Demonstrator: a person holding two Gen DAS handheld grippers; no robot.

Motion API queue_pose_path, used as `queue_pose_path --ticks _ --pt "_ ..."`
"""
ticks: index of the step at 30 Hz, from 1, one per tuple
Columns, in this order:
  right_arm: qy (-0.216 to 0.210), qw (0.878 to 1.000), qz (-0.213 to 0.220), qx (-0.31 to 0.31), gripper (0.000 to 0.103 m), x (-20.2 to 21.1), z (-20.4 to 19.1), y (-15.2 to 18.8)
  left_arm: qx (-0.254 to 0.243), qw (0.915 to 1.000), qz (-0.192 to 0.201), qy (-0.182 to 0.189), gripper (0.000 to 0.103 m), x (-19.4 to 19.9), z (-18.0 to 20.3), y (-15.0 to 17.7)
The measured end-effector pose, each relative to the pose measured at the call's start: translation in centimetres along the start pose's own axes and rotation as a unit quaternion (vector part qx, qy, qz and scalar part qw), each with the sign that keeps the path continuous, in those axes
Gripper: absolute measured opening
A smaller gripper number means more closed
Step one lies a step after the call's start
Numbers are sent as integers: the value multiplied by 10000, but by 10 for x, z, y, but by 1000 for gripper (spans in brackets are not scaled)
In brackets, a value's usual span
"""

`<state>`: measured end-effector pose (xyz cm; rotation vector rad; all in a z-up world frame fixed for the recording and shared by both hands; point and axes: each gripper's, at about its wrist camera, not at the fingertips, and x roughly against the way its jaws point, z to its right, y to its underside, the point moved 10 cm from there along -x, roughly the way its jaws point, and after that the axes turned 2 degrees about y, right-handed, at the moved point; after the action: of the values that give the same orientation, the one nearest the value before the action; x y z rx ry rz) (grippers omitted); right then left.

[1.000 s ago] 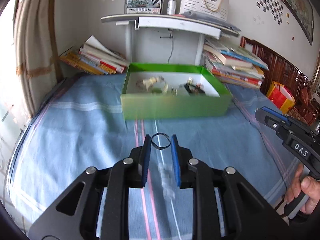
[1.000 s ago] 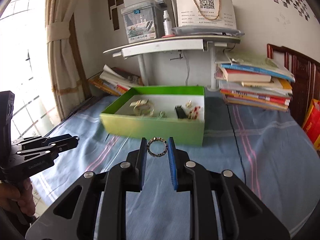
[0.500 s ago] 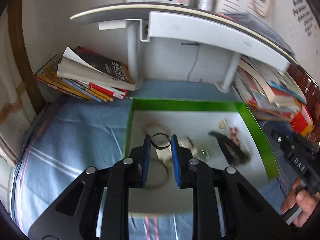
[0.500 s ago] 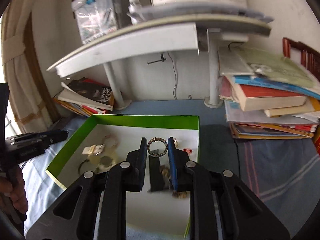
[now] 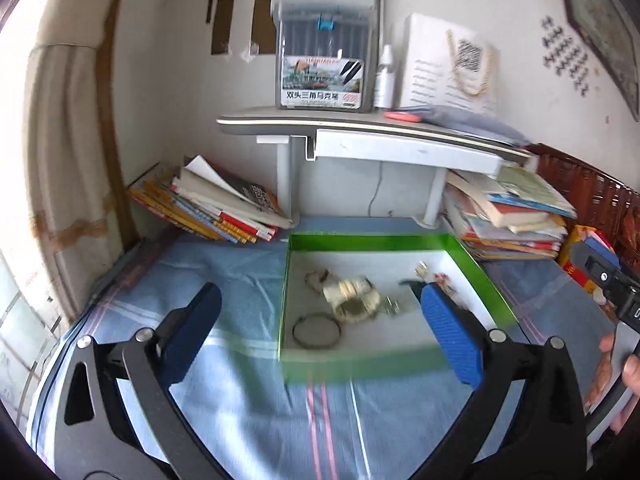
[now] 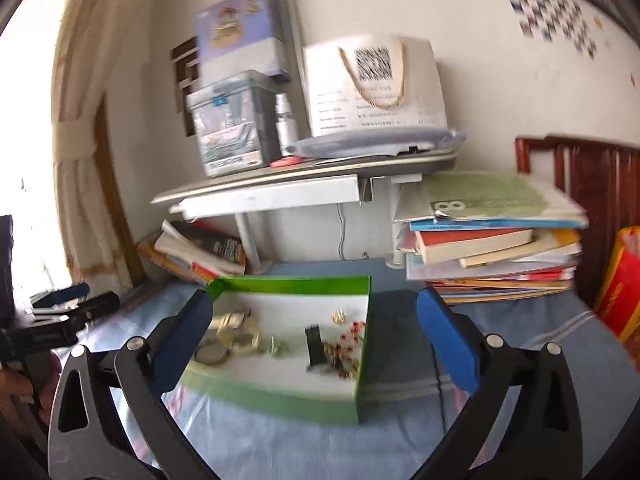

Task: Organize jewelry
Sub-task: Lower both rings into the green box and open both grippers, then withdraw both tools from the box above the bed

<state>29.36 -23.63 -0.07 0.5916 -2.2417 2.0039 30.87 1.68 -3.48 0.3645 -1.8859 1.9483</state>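
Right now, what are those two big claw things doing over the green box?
A person is tidying jewelry into the green box on the blue bedspread. The left gripper and right gripper are both empty, jaws swinging open, with nothing between them. A thin black ring, bracelets and small trinkets lie inside the box. The picture is blurry, so the tiny pieces are hard to name.

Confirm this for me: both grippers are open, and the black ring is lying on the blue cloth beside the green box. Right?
Not quite. The black ring lies inside the green box, on its white floor near the front left corner, not on the blue cloth; the left wrist view shows it. Both the left gripper and right gripper are opening with nothing between them.
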Motion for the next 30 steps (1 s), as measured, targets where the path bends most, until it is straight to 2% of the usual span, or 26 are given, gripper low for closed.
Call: queue_pose_path --ticks 5,8,11,13,16,22,30 --pt "273 9991 -239 227 100 53 -18 37 -12 10000 15 -90 99 54 -1 47" --pt "369 9970 -672 82 100 67 -22 67 184 9996 -209 31 99 78 -2 81" --pt "283 9934 -1109 -69 100 76 -31 97 345 9990 -271 -40 99 93 -5 103" --pt "370 9923 -1180 -92 100 85 -34 108 365 9987 -347 -87 99 102 -5 117" --pt "266 9916 -1265 -104 100 97 -45 124 248 9988 -420 -95 99 111 -1 130" --pt "325 9911 -1274 222 100 114 -62 146 239 9984 -519 19 99 131 12 153" --pt "278 9898 -1362 322 100 122 -72 161 204 9971 -736 -37 99 138 15 171"
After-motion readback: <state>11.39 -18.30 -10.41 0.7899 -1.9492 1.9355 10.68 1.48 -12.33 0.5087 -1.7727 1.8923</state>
